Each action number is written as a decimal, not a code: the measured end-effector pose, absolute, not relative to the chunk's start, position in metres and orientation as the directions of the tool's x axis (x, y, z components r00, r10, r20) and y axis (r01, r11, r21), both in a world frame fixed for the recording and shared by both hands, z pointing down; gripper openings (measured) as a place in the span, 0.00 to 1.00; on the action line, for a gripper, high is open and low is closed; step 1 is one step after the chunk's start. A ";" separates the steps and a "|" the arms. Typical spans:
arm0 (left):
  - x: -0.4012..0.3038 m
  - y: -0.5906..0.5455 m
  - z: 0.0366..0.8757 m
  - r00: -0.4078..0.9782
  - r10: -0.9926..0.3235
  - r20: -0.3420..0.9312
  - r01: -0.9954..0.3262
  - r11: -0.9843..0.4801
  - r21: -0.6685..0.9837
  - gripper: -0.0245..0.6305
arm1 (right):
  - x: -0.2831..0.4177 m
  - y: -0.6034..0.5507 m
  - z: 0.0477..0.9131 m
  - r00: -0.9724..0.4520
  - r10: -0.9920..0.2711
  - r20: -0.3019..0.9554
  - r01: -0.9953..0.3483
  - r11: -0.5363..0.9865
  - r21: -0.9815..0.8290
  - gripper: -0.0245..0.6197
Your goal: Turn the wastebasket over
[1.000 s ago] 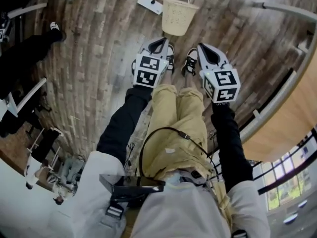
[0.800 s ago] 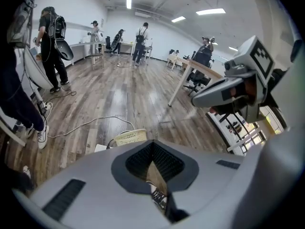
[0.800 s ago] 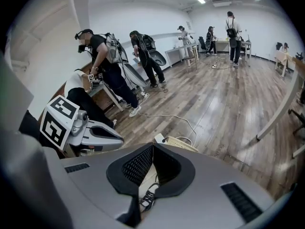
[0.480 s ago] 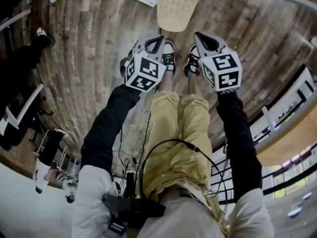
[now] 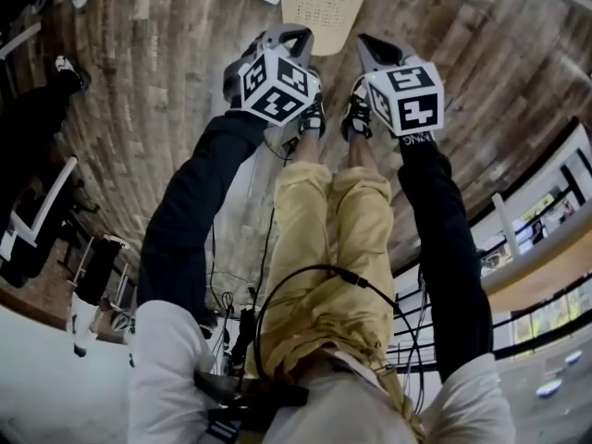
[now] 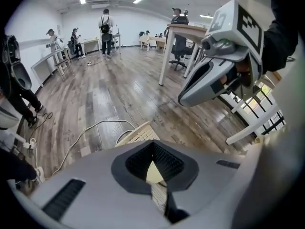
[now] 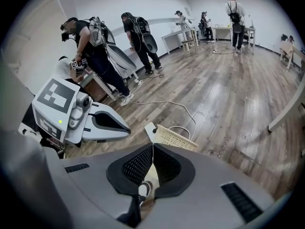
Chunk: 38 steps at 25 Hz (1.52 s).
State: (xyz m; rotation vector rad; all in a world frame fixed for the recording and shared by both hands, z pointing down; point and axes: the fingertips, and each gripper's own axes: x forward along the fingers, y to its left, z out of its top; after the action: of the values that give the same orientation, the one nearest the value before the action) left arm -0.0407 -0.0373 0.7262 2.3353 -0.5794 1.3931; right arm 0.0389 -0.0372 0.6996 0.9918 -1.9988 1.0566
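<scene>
The head view looks steeply down from high above the wastebasket [image 5: 324,3], which sits at that view's top edge, while the left and right gripper views look from close on its near side, level and outward past it, all three sharing its rim.

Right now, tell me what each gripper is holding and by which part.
Nothing is held. The left gripper and the right gripper are both shut on nothing, and the wastebasket stands untouched on the floor ahead of them.
</scene>
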 end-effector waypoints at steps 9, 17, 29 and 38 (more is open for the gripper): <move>-0.022 -0.086 0.815 0.396 -0.127 0.910 -0.488 -0.868 0.091 0.07 | 0.058 -0.069 0.763 -0.501 -0.303 0.811 -0.845 0.373 -0.382 0.07; -0.006 -0.125 0.870 0.329 -0.084 0.941 -0.333 -0.942 0.032 0.23 | 0.067 -0.075 0.795 -0.510 -0.299 0.807 -0.844 0.358 -0.400 0.07; 0.013 -0.126 0.913 0.236 0.043 0.971 -0.119 -0.990 0.073 0.24 | 0.072 -0.074 0.823 -0.520 -0.298 0.801 -0.845 0.316 -0.431 0.07; 0.007 -0.113 0.902 0.183 0.131 0.974 -0.138 -0.978 0.157 0.12 | 0.078 -0.072 0.814 -0.512 -0.303 0.804 -0.849 0.323 -0.419 0.07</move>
State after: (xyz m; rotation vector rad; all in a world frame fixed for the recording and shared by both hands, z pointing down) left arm 0.0065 -0.1130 0.9021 2.2455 -0.0068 1.8832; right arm 0.0784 -0.0718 0.8141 1.0111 -1.9824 1.1553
